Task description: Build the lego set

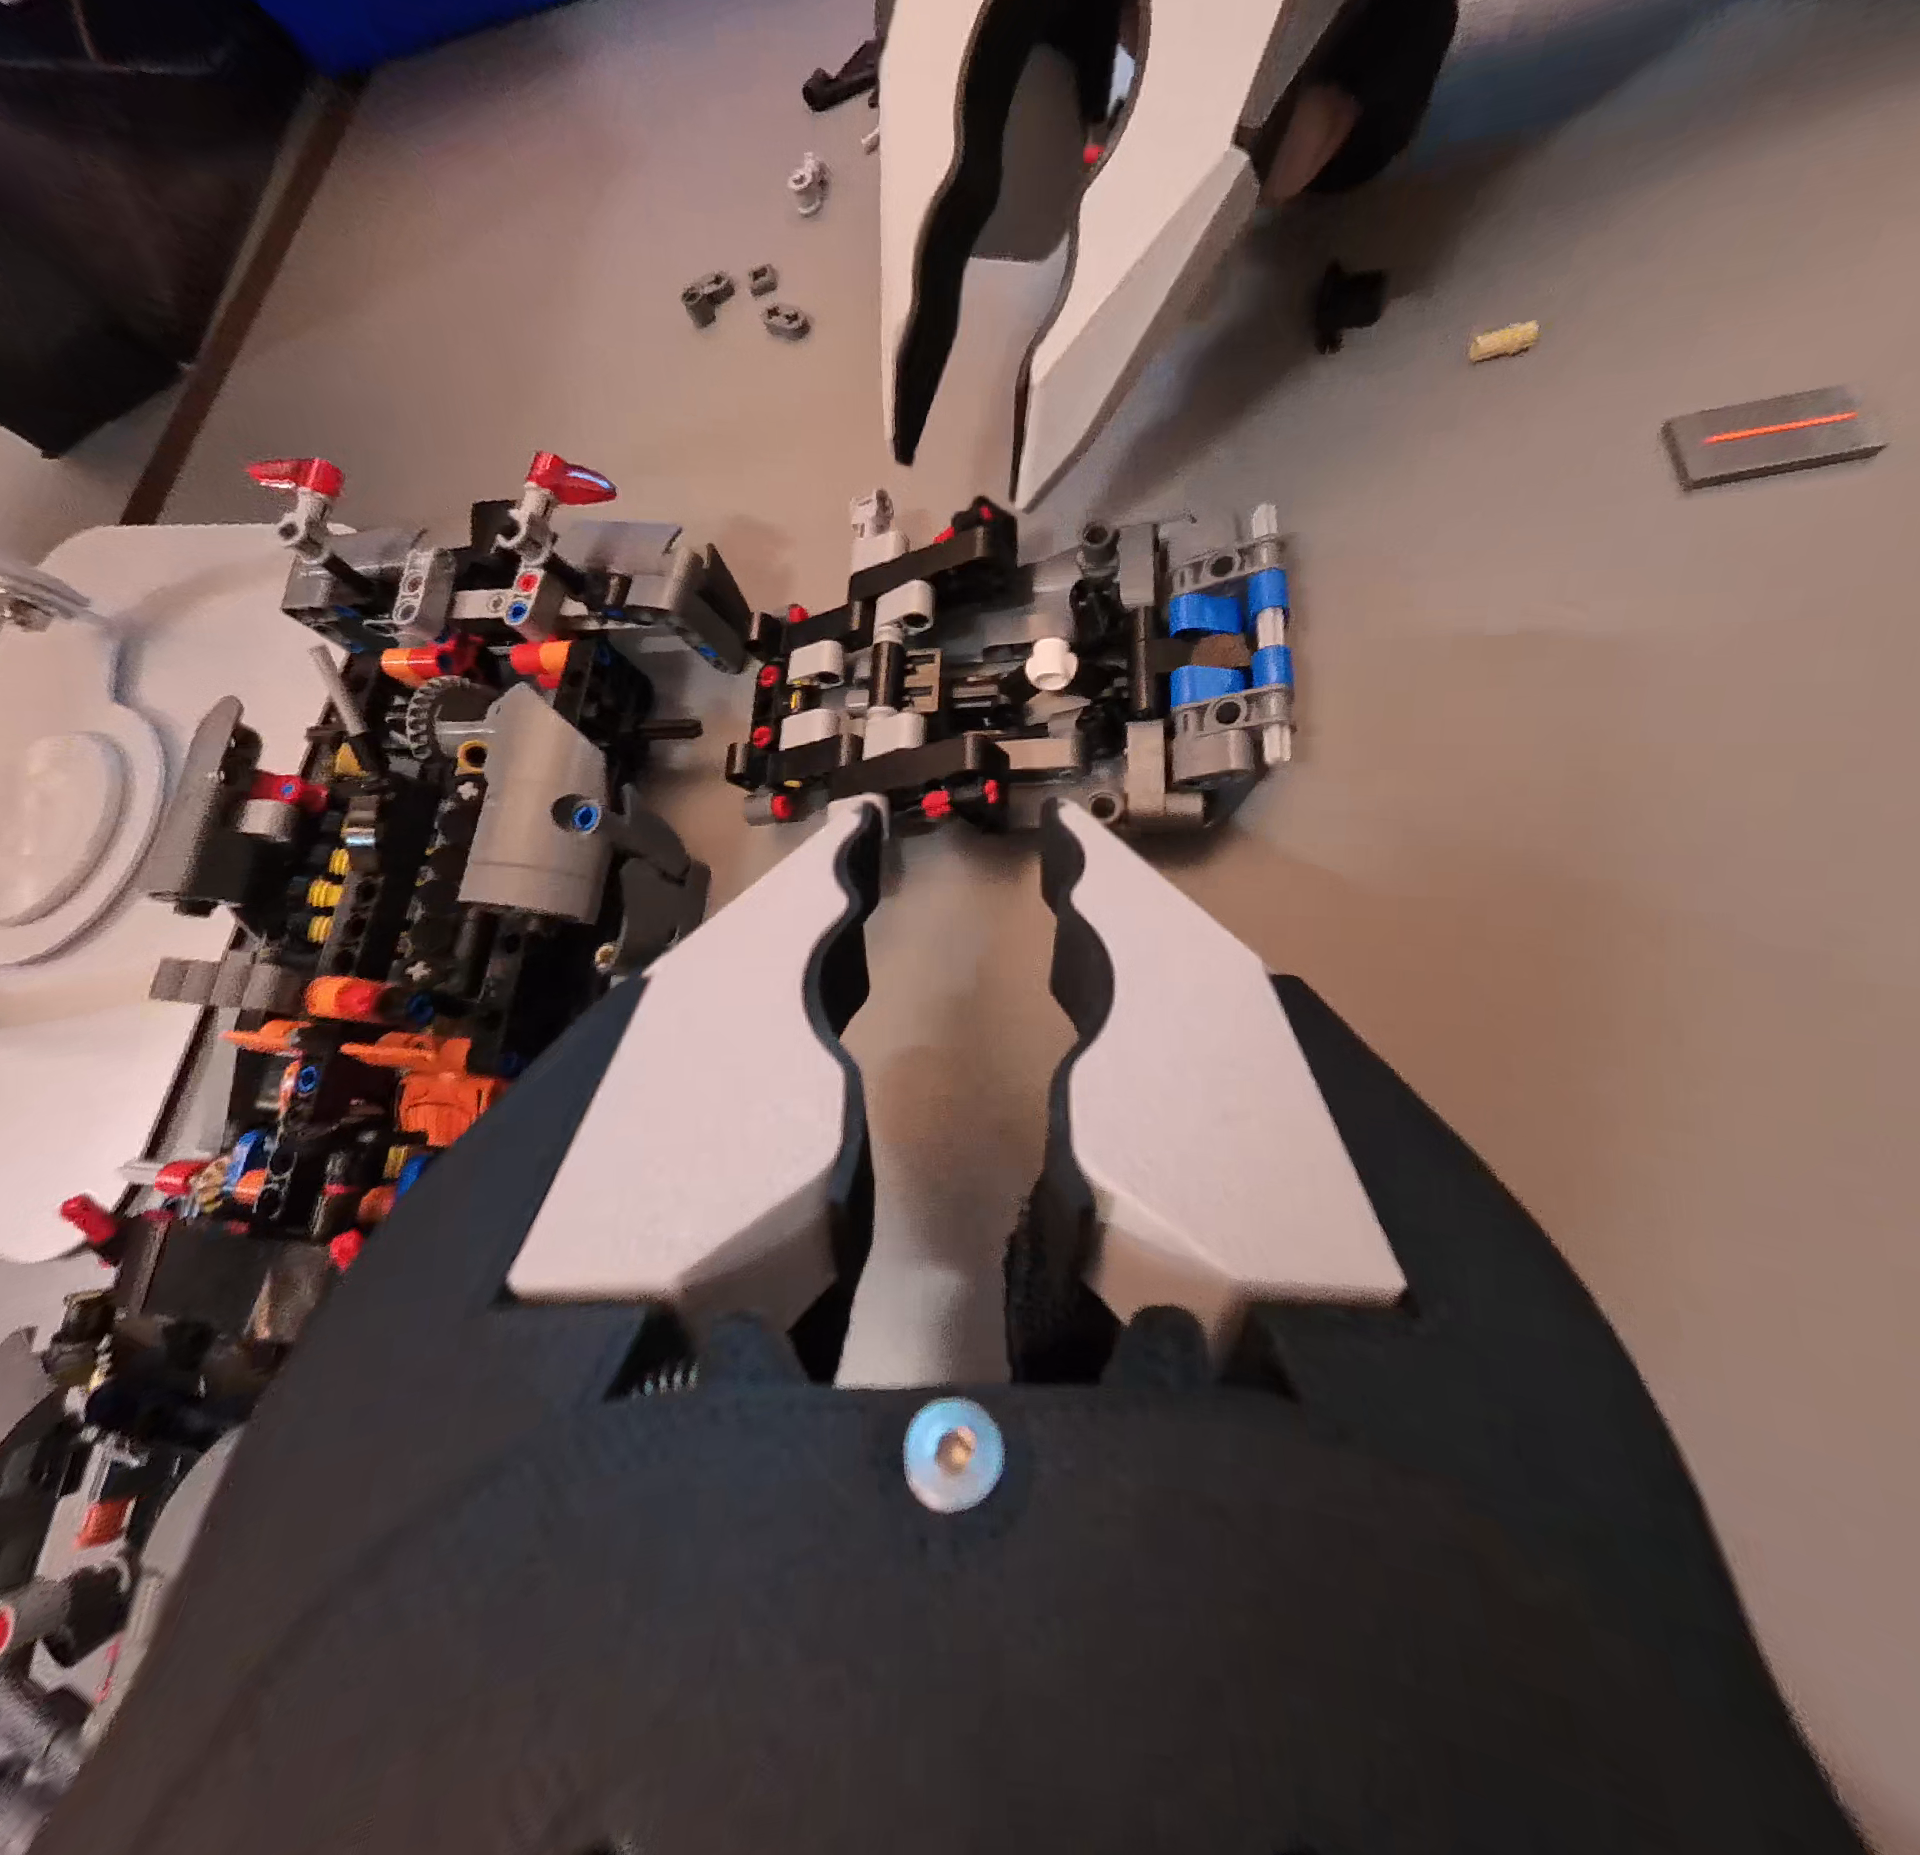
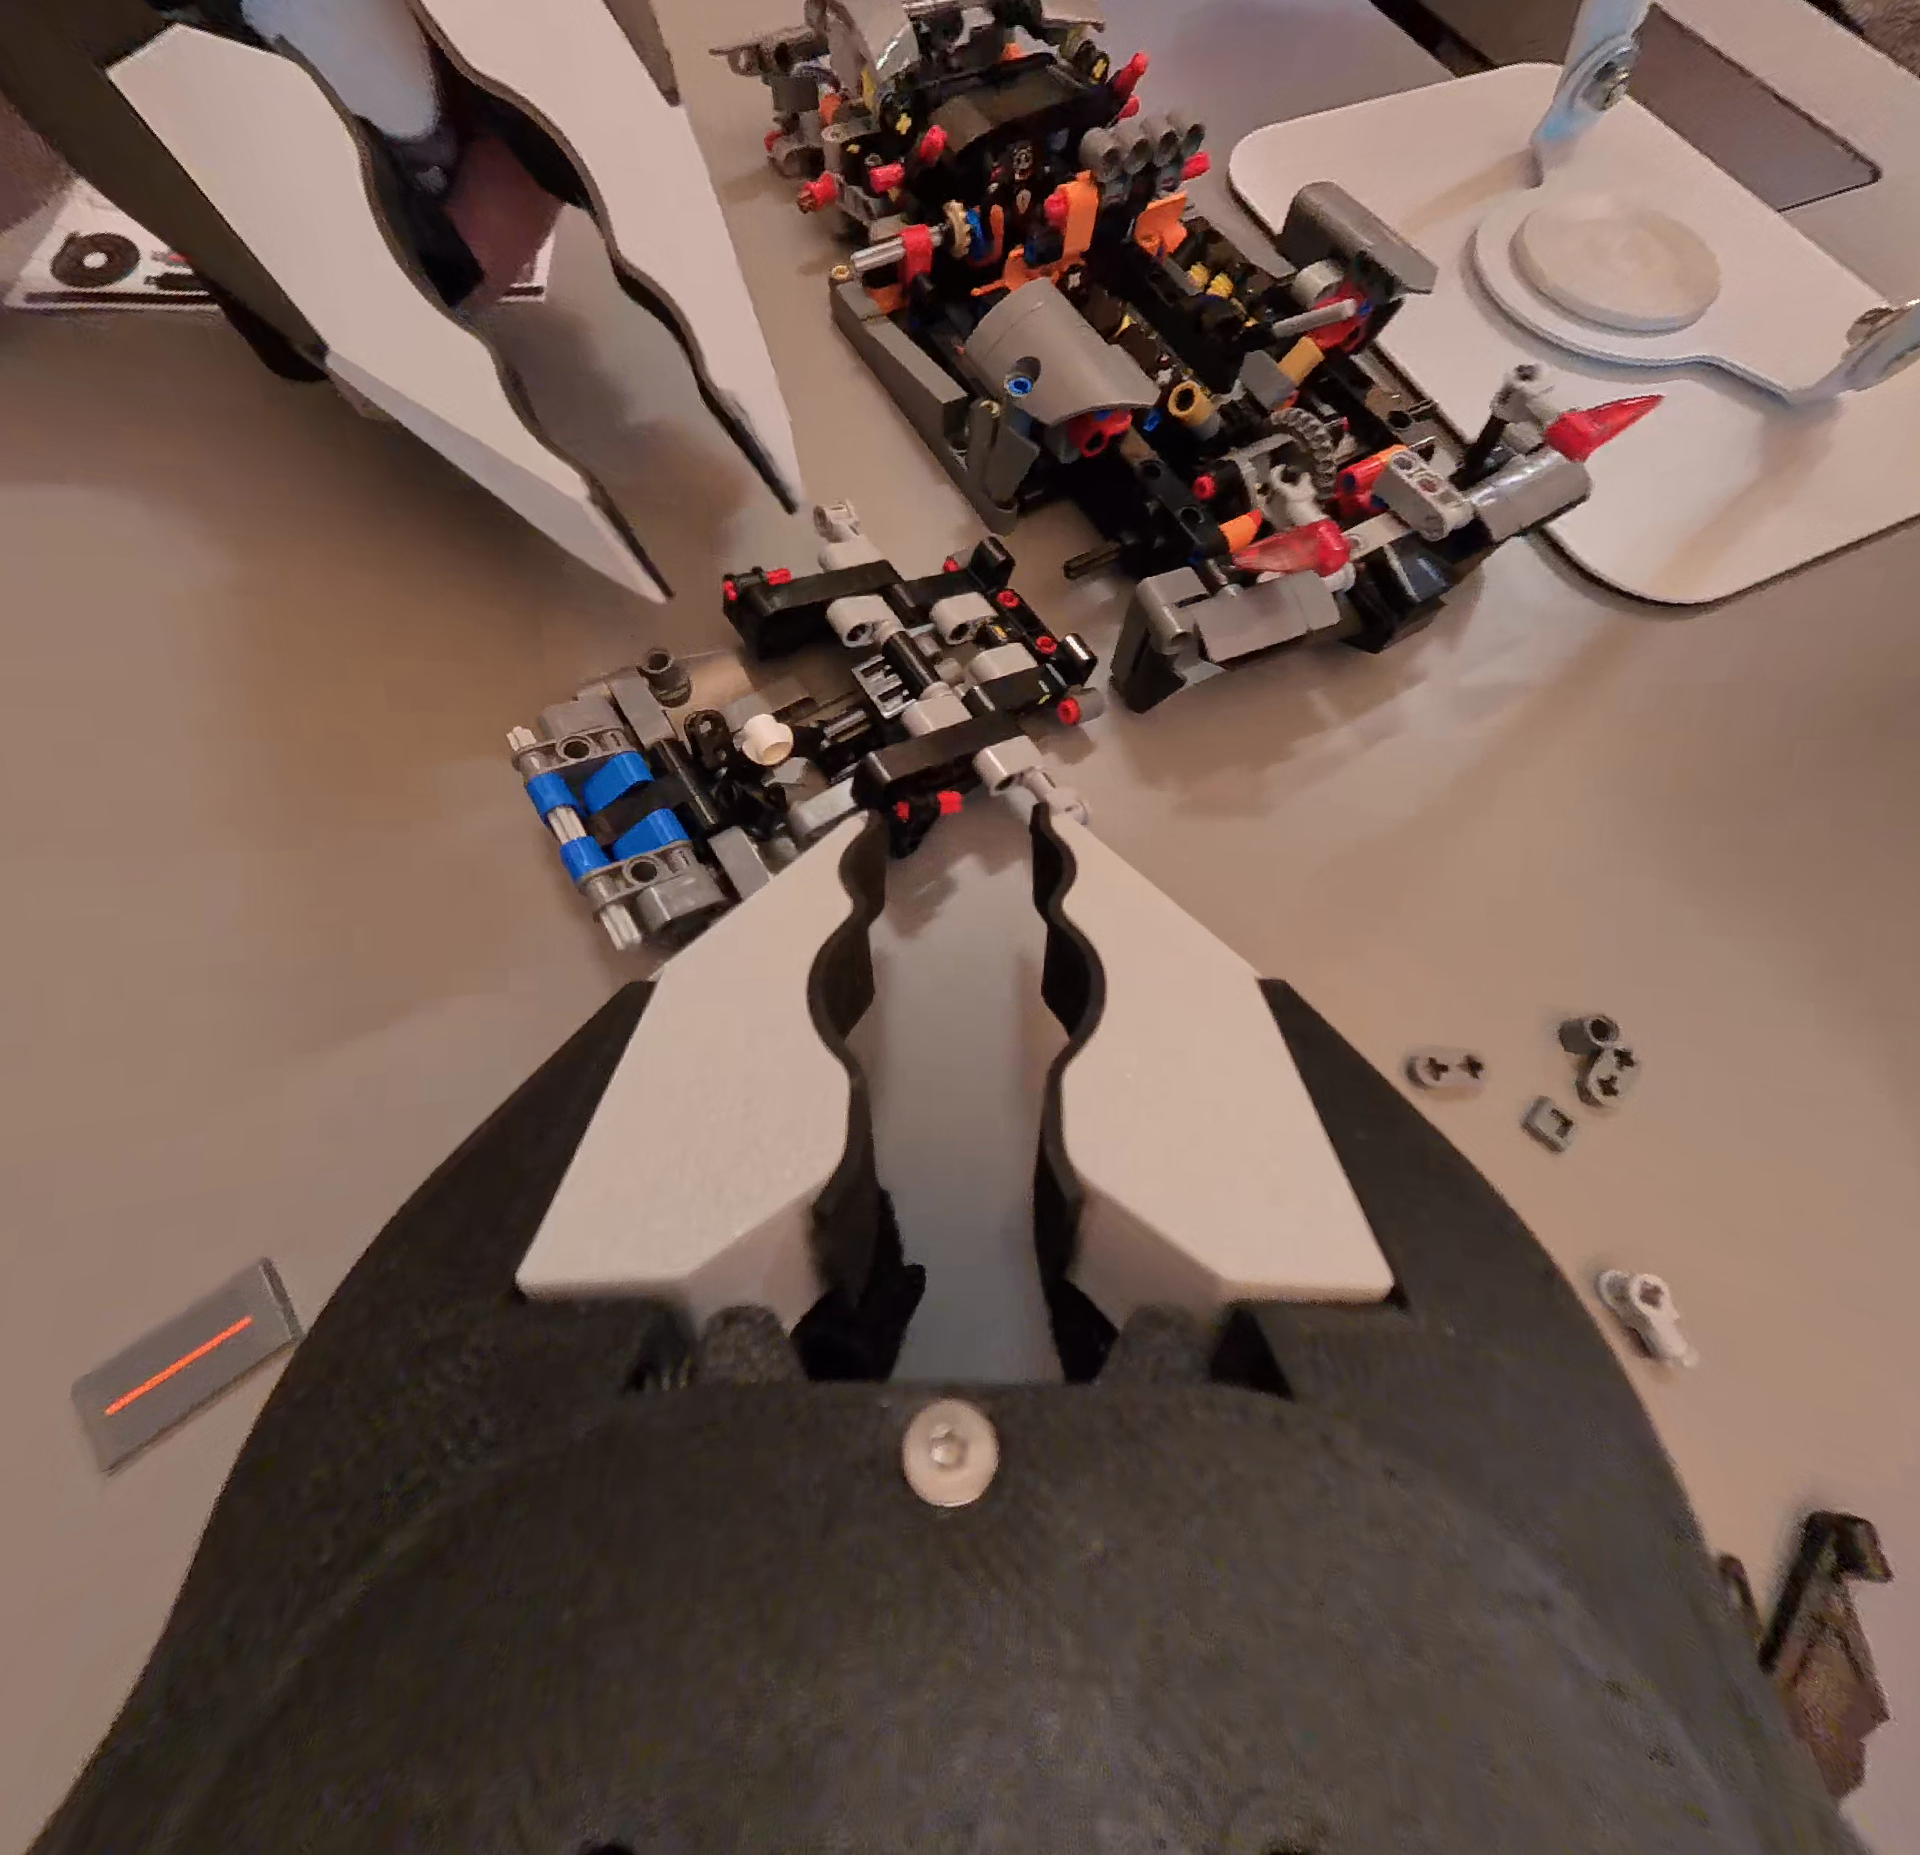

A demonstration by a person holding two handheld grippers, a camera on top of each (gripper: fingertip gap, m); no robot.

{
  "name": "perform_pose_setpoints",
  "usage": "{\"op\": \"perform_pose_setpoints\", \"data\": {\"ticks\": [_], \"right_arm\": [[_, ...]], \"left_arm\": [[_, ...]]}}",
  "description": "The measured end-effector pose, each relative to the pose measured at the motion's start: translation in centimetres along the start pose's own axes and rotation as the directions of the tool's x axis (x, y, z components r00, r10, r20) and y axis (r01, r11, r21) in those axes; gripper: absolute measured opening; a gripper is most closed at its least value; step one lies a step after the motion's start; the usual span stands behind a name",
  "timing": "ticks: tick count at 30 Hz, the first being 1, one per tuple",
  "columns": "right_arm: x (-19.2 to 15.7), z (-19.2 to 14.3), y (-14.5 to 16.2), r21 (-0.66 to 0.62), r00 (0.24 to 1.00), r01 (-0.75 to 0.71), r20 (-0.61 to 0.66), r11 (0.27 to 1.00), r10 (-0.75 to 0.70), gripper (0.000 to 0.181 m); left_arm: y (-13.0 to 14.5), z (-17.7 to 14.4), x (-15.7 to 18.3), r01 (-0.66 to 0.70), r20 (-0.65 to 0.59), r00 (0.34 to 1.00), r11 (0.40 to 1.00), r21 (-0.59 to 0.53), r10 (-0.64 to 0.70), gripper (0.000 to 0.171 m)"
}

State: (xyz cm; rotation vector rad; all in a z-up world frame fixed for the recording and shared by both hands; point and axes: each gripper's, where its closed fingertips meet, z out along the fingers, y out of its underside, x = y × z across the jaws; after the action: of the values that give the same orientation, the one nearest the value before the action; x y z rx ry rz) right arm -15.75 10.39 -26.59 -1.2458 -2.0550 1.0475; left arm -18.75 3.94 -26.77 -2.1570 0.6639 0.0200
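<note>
Sitting flat on the grey table (image 1: 1507, 870), the small lego assembly (image 1: 997, 673) is black & grey w/ blue pieces at one end and red pins along its sides. Both grippers meet it from opposite sides. Left gripper (image 1: 961, 818) has its fingers apart, tips right at the near edge of the assembly, nothing clamped between them; can't tell if the tips actually touch the bricks. Right gripper (image 2: 951, 818) is likewise spread open, tips at the black beam w/ red pins on its side of the assembly; contact unclear there too.

Just beside the small assembly lies the big lego chassis (image 2: 1143, 351), a long black build w/ orange, red & yellow bits, grey curved panels and red pointed pieces at one end. It's partly against a white flat stand base (image 2: 1662, 247).

Loose parts on the table: a cluster of small grey connectors (image 2: 1548, 1078) to the right gripper's side, one pale connector (image 2: 1647, 1312) nearer, a dark grey flat tile w/ an orange stripe (image 2: 182, 1364), and a tan pin (image 1: 1503, 340) well apart from the builds.
</note>
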Motion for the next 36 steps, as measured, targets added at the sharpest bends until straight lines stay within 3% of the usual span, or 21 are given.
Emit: {"op": "perform_pose_setpoints", "data": {"ticks": [6, 10, 12, 16, 20, 27, 30, 36], "right_arm": [[1.1, -1.9, -1.5, 0.095, 0.999, -0.003, -0.033, 0.995, 0.006, 0.023], [1.9, -5.3, -3.3, 0.171, 0.996, -0.019, -0.082, 0.985, 0.033, 0.023], [2.1, -7.2, -3.1, 0.147, 0.994, -0.011, -0.108, 0.989, 0.027, 0.026], [2.1, -10.8, 0.1, 0.003, 0.987, 0.019, -0.161, 1.000, -0.018, 0.024], [1.6, -13.2, 5.5, -0.186, 0.988, -0.011, -0.156, 0.982, -0.019, 0.027], [5.8, -16.6, 8.7, -0.205, 0.950, -0.100, -0.311, 0.974, 0.032, 0.031], [7.0, -15.6, 7.9, -0.171, 0.956, -0.094, -0.289, 0.981, 0.041, 0.027], [10.0, -10.6, 6.3, -0.258, 0.955, -0.044, -0.296, 0.965, -0.036, 0.024]], "left_arm": [[0.1, -0.9, -0.3, 0.003, 0.036, 0.999, 1.000, -0.009, -0.002, 0.028], [-0.6, -1.6, 0.4, -0.002, 0.033, 0.999, 1.000, 0.011, 0.002, 0.030], [-0.8, -2.0, 0.9, -0.011, 0.043, 0.999, 1.000, 0.013, 0.011, 0.030], [-1.1, -2.5, 2.2, -0.012, 0.037, 0.999, 0.999, 0.030, 0.011, 0.031], [-1.2, -2.5, 3.1, -0.010, 0.042, 0.999, 0.999, 0.034, 0.008, 0.030], [-1.9, -2.0, 3.7, -0.031, 0.061, 0.998, 0.999, 0.032, 0.029, 0.030], [-1.8, -1.8, 3.0, -0.023, 0.090, 0.996, 0.999, 0.047, 0.019, 0.029], [-1.7, -1.9, 1.4, 0.011, 0.149, 0.988, 0.993, 0.114, -0.028, 0.030]]}}
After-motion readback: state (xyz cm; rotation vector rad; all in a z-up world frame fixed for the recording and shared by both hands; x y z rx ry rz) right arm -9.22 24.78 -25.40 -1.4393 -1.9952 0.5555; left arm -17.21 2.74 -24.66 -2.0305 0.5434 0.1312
